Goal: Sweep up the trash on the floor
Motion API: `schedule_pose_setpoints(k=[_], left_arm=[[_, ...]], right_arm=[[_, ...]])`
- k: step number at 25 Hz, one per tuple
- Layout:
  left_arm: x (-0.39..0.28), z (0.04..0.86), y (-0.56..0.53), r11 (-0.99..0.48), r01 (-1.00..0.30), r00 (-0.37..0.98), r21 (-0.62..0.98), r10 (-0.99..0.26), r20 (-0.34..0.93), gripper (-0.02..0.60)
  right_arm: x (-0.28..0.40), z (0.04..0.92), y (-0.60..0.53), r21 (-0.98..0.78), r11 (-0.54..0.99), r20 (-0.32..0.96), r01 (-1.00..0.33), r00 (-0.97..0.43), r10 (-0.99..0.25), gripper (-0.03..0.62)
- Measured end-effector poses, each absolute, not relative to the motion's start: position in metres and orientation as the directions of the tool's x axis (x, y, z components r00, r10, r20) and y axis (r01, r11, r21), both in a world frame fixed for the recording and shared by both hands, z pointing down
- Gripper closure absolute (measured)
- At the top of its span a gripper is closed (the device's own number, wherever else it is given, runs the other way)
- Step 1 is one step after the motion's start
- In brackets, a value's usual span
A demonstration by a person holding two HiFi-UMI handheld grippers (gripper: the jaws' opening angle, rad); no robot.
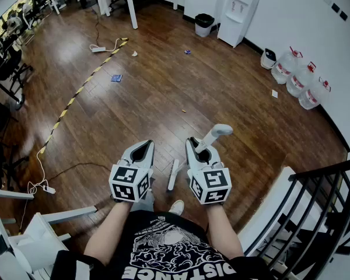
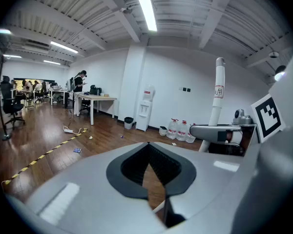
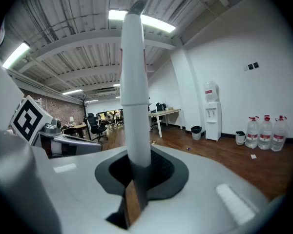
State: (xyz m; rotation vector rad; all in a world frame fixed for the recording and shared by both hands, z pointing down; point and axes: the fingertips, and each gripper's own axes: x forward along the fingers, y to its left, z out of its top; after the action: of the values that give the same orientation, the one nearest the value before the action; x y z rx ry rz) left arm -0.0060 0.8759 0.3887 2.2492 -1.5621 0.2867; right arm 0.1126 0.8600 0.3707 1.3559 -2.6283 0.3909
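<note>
My right gripper (image 1: pixel 193 142) is shut on a white tube-like handle (image 1: pixel 217 133) that rises up and to the right; in the right gripper view the handle (image 3: pixel 135 91) stands straight up out of the jaws. Beside it, my left gripper (image 1: pixel 146 144) is shut with nothing clearly between its jaws. A white bar (image 1: pixel 173 174) lies lower down between the two grippers. Trash is scattered on the wooden floor ahead: a blue scrap (image 1: pixel 116 78), a small blue bit (image 1: pixel 187 51), a white scrap (image 1: pixel 134 53) and a white paper (image 1: pixel 274 93).
A yellow-black tape strip (image 1: pixel 81 89) and a power strip (image 1: pixel 98 49) cross the floor at left. A black bin (image 1: pixel 204 23), water dispenser (image 1: pixel 239 7) and water bottles (image 1: pixel 297 77) line the far wall. A black stair railing (image 1: pixel 321 214) stands at right, a white chair (image 1: pixel 29 238) at lower left.
</note>
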Motion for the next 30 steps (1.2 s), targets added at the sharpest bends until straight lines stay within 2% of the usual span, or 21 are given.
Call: schedule_pose_setpoints(k=[9, 21, 30], left_arm=[[-0.08, 0.408, 0.81, -0.244, -0.941, 0.319, 0.236, -0.873, 0.37, 0.577], [-0.223, 0.401, 0.704, -0.214, -0.923, 0.319, 0.32, -0.891, 0.324, 0.577], [-0.337, 0.394, 0.662, -0.117, -0.948, 0.214, 0.295, -0.922, 0.324, 0.577]], right_arm=[[0.043, 0.386, 0.782, -0.141, 0.59, 0.294, -0.795, -0.603, -0.742, 0.562], [-0.104, 0.373, 0.664, -0.087, 0.622, 0.347, -0.778, -0.609, -0.713, 0.562], [-0.21, 0.358, 0.592, -0.097, 0.669, 0.298, -0.737, -0.663, -0.687, 0.563]])
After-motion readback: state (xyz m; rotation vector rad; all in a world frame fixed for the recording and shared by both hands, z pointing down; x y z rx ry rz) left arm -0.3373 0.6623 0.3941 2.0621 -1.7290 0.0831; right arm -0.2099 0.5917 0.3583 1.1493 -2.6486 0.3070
